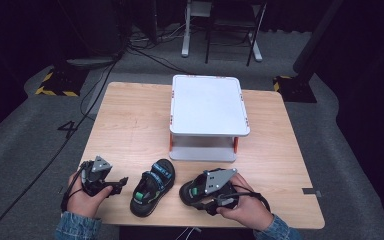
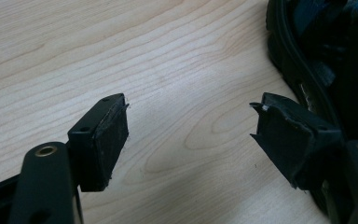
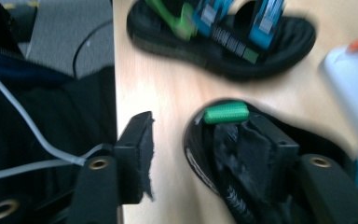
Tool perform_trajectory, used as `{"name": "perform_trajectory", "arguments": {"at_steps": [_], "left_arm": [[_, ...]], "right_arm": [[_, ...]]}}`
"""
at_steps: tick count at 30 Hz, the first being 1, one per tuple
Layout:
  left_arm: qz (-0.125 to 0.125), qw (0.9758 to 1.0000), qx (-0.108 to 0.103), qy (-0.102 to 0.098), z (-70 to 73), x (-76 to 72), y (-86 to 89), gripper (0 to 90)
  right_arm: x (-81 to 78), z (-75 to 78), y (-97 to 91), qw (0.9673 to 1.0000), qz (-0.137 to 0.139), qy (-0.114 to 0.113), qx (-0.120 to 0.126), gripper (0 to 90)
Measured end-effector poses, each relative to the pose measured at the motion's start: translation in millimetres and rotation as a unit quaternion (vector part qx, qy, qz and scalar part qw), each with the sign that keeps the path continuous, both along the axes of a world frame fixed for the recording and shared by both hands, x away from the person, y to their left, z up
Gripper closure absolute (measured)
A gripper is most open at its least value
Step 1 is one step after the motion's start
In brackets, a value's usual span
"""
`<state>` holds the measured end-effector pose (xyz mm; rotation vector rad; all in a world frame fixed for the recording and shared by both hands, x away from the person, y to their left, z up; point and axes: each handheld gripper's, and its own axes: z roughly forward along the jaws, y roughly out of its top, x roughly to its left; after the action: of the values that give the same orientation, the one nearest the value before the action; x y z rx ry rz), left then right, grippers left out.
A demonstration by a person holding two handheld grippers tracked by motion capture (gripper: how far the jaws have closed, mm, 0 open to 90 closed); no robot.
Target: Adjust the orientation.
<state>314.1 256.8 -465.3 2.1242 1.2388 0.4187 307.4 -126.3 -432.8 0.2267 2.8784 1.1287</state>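
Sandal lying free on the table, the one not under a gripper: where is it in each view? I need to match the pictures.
High view: the free sandal lies near the table's front edge, left of the second sandal.
Left gripper view: the free sandal runs along the right edge, with its black sole showing.
Right gripper view: the free sandal lies across the top, with its blue and green straps showing.
Shared landmark: the light wood table.

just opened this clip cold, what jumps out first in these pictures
Two black sandals with blue and green straps lie at the table's near edge: the left sandal lies free, the right sandal sits at the right gripper. Behind them a white two-tier stand fills the table's middle.
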Motion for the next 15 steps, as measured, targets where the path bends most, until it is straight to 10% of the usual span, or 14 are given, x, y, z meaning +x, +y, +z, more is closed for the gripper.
{"name": "perform_trajectory", "arguments": {"at_steps": [7,11,12,15], "left_arm": [[-0.006,1.0000,-0.003,0.000,0.0,3.5,-4.2,25.5],[-0.008,1.0000,0.000,-0.001,0.6,4.4,-3.6,25.5],[-0.007,1.0000,0.000,-0.002,0.7,4.4,-3.2,25.5],[-0.006,1.0000,-0.001,-0.003,0.6,4.1,-2.4,25.5]], "right_arm": [[1.7,-13.7,-6.3,0.9998,-0.014,0.017,-0.002,47.5],[0.8,-3.6,-9.8,0.9986,-0.033,0.007,0.040,39.7],[1.8,6.0,-18.7,0.9945,-0.064,0.003,0.083,37.9],[5.9,13.1,-32.7,0.9877,-0.110,-0.002,0.112,41.5]]}}
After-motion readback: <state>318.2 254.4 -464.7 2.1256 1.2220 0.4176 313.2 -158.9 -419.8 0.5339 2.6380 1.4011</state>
